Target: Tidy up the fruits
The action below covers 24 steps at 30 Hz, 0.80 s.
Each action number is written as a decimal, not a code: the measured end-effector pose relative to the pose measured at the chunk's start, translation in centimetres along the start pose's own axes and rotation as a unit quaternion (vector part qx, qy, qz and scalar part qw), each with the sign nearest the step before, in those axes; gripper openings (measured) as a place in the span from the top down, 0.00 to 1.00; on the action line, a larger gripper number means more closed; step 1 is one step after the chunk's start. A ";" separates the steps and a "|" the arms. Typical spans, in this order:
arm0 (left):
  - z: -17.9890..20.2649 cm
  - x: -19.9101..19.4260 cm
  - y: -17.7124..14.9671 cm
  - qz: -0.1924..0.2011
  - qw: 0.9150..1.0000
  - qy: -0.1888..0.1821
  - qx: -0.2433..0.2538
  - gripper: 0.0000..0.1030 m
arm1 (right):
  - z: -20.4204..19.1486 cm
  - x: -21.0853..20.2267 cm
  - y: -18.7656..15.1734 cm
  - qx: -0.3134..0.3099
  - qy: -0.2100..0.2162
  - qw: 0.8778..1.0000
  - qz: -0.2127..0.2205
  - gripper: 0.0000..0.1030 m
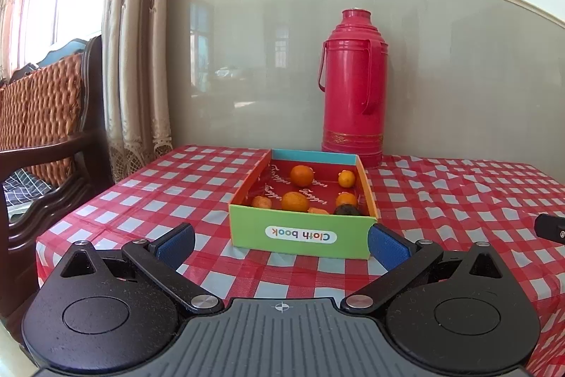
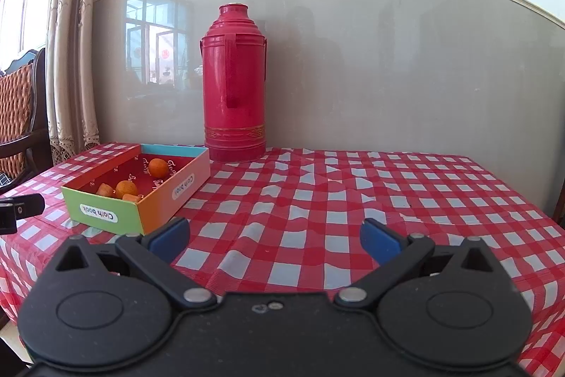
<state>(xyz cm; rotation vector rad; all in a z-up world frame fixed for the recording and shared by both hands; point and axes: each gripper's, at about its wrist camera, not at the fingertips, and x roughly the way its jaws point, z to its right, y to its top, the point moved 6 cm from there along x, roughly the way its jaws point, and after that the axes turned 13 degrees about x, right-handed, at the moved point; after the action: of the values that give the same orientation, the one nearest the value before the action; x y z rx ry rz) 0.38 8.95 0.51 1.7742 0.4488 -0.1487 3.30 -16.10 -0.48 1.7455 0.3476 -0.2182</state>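
A shallow cardboard box (image 1: 300, 235) marked "Cloth book" sits on the checked tablecloth, with a green front wall and red floor. Inside lie several oranges (image 1: 302, 175), small orange pieces (image 1: 262, 201) and one dark fruit (image 1: 346, 210). My left gripper (image 1: 281, 242) hovers just in front of the box, open and holding nothing. In the right wrist view the same box (image 2: 99, 212) lies at the left with oranges (image 2: 158, 167) showing. My right gripper (image 2: 275, 237) is open over bare cloth, to the right of the box. Its black tip (image 1: 551, 228) shows at the left view's right edge.
A tall red thermos (image 1: 353, 87) stands behind the box against the glossy wall panel; it also appears as the thermos (image 2: 235, 83) in the right view. A wooden chair with a woven back (image 1: 42, 115) and curtains (image 1: 137, 59) are left of the table (image 2: 388, 193).
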 end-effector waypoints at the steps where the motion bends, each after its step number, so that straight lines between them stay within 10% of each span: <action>1: 0.0 0.0 0.0 0.000 1.000 -0.001 0.000 0.00 | 0.0 0.0 0.0 0.001 0.000 1.000 0.000 0.05; 24: 0.0 0.0 0.0 0.003 1.000 0.000 -0.002 0.00 | 0.1 0.0 0.0 0.004 0.002 1.000 -0.002 0.05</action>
<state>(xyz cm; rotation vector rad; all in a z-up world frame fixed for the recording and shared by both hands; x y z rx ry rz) 0.35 8.95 0.52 1.7724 0.4443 -0.1435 3.31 -16.22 -0.48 1.7529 0.3548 -0.2192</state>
